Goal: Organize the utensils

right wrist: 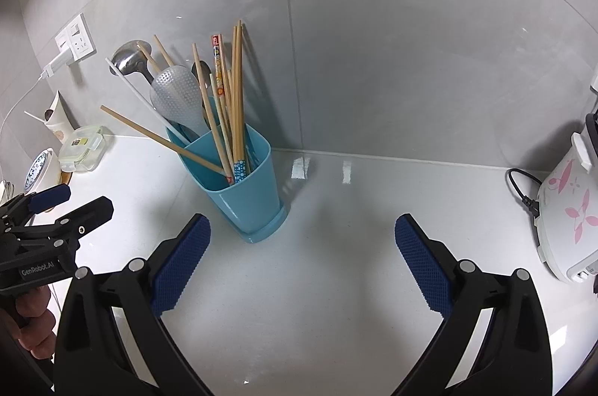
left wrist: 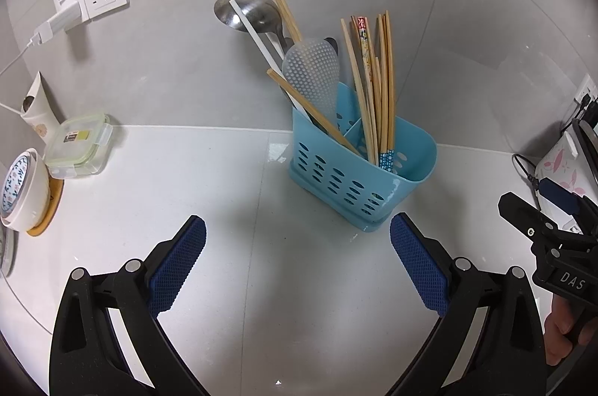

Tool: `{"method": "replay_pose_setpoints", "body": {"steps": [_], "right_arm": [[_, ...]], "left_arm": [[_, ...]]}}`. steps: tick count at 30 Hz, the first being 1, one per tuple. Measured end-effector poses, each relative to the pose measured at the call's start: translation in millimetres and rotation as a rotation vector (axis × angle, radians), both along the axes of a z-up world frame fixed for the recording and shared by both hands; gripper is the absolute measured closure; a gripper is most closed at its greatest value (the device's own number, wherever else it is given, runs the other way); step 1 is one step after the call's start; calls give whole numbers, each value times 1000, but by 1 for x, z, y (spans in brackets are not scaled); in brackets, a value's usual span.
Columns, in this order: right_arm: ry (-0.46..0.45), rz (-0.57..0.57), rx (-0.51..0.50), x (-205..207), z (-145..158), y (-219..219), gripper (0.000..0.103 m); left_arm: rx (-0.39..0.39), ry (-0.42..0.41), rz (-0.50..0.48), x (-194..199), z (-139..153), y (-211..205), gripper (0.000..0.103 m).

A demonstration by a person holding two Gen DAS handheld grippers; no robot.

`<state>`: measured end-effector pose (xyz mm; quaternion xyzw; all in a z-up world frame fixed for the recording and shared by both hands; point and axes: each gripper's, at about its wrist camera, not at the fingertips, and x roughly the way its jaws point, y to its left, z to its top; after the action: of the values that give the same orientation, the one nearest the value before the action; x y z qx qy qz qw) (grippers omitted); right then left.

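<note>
- Utensil caddy (left wrist: 358, 179), blue plastic, upright on white worktop (left wrist: 187, 194), near tiled back wall.
- Chopsticks (left wrist: 385, 85) bundled upright in right compartment; one wooden chopstick (left wrist: 310, 110) slanting across from left, tip down in same compartment.
- Translucent rice paddle (left wrist: 312, 78), steel ladle (left wrist: 246, 11) and white stick (left wrist: 258, 37) standing in left compartment, leaning toward wall.
- Left gripper (left wrist: 298, 239) hovering just near of caddy, fingers (left wrist: 179, 265) spread wide, holding nothing.
- Right gripper (right wrist: 302, 235) also low over worktop, right of caddy, fingers (right wrist: 422, 261) wide apart, empty.
- Lidded glass container (left wrist: 80, 145), paper cup (left wrist: 35, 108) and bowl (left wrist: 22, 186) at far left.
- Rice cooker (right wrist: 568, 209) at far right, cord trailing.
</note>
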<state>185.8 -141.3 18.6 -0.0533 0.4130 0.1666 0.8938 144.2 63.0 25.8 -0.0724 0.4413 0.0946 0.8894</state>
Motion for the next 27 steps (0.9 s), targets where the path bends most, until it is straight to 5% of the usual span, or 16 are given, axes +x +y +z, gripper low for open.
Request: {"method": "replay_pose_setpoints", "body": {"steps": [27], "right_arm": [[9, -8, -10, 3, -4, -1, 8]], "left_arm": [[26, -4, 4, 4, 2, -1, 6]]}}
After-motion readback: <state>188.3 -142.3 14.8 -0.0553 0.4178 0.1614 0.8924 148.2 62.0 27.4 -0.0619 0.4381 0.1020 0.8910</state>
